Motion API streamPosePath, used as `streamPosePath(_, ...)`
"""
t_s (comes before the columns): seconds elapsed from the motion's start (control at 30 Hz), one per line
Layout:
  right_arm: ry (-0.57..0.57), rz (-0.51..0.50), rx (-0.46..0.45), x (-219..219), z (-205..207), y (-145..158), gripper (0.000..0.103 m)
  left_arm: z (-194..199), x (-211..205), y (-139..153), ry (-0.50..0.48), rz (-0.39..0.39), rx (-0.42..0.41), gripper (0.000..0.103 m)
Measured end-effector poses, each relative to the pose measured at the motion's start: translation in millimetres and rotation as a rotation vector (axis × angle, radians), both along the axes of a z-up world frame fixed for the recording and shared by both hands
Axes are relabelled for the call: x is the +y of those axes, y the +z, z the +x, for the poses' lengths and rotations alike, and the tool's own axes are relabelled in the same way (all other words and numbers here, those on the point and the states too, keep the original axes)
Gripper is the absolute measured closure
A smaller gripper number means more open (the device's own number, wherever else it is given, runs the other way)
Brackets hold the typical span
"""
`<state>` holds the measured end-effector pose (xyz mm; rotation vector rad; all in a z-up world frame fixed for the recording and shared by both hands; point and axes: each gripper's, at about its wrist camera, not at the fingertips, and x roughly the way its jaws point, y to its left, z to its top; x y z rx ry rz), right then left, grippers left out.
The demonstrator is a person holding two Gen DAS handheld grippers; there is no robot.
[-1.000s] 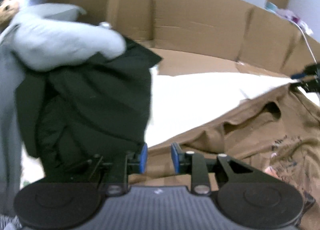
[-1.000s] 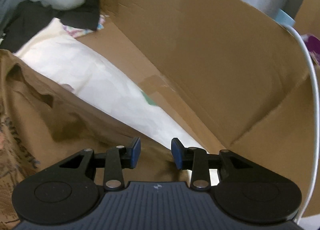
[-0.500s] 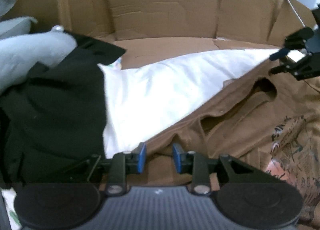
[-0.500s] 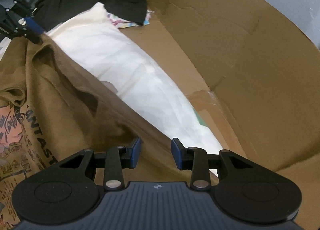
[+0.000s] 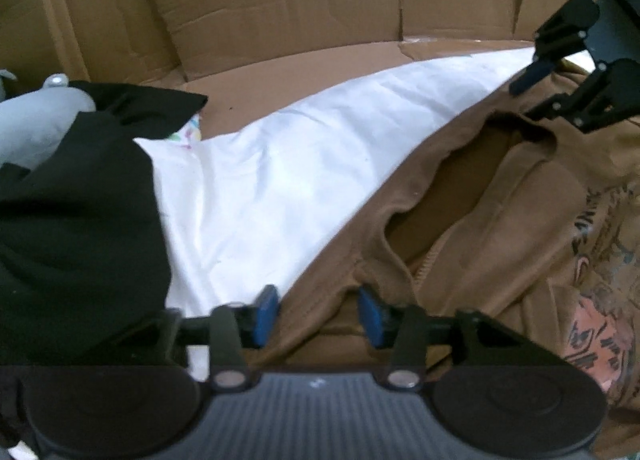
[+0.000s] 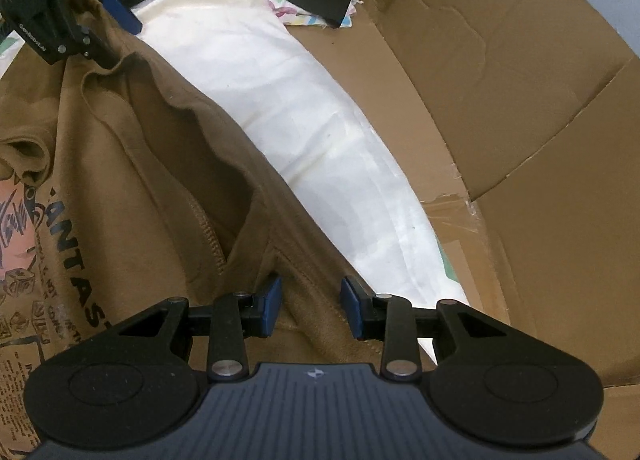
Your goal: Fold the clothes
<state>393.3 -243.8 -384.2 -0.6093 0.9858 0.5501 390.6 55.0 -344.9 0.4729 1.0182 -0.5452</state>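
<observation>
Our left tool [image 5: 318, 314] points down at the shoulder edge of the brown T-shirt [image 5: 500, 227]; its blue pads stand apart with a ridge of brown cloth between them, and we cannot tell whether they press on it. Our right tool [image 6: 311, 306] straddles the opposite shoulder edge, its jaws closing on the fold of brown fabric that sits between the pads, with small gaps visible on either side. The shirt lies spread with its neckline open and its printed front facing up, resting on a white sheet [image 5: 288, 179]. Beyond the sheet sit a black garment [image 5: 80, 195] and a grey one [image 5: 32, 127]. Cardboard walls [image 6: 500, 59] ring the whole surface.
</observation>
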Motion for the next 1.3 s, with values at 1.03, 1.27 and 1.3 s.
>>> streamPosePath(1.03,-0.314,0.239,-0.088,-37.6,37.2,33.7,0.092,4.5,38.0,20.3,0.193,-0.262,-0.033,0.094)
streamPosePath(1.27,-0.222,0.172,-0.006,-16.3,21.0,4.4,0.043,3.2,24.1,-11.5,0.168,-0.192,0.005,0.093)
streamPosePath(1.3,-0.228,0.170,0.008,-14.2,21.9,-0.1,0.043,5.9,23.0,-13.1,0.176,-0.197,0.002,0.093)
